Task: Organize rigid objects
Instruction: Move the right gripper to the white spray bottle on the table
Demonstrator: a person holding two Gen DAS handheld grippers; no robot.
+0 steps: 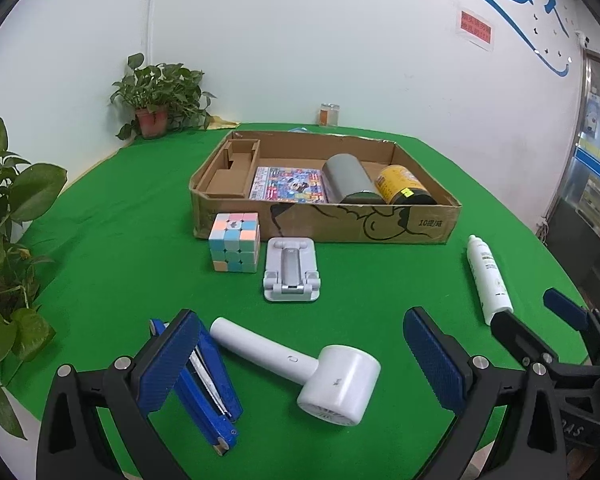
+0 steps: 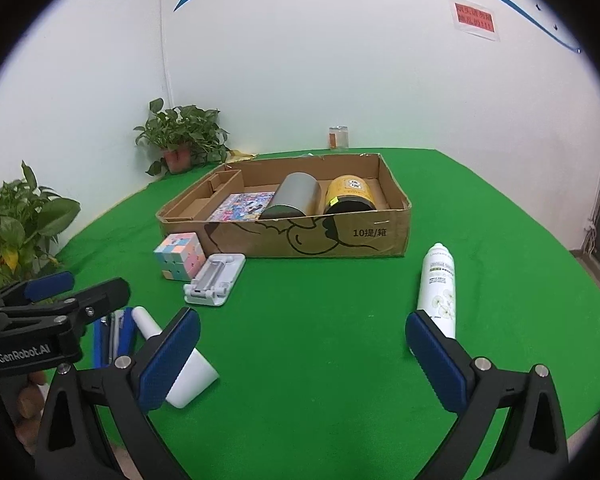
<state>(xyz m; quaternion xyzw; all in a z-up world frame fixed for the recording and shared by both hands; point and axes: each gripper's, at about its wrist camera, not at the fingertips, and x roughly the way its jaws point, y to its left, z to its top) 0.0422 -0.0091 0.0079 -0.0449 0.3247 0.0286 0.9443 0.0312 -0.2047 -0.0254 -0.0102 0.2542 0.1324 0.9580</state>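
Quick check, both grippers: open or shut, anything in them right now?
Left gripper: open, holding nothing; the white handheld fan lies on the cloth between its fingers.
Right gripper: open, holding nothing.

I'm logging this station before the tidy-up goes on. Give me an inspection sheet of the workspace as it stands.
Surface: green cloth, flat.
Job's things: cardboard box holds booklet, grey cylinder, yellow jar. Outside: puzzle cube, folded stand, white fan, blue stapler, white bottle.
Clutter: small glass jar behind the box.
Grippers: left hand-held gripper open astride the fan; right hand-held gripper open, empty.
Cables: nothing seen.
Surroundings: potted plants, white wall.
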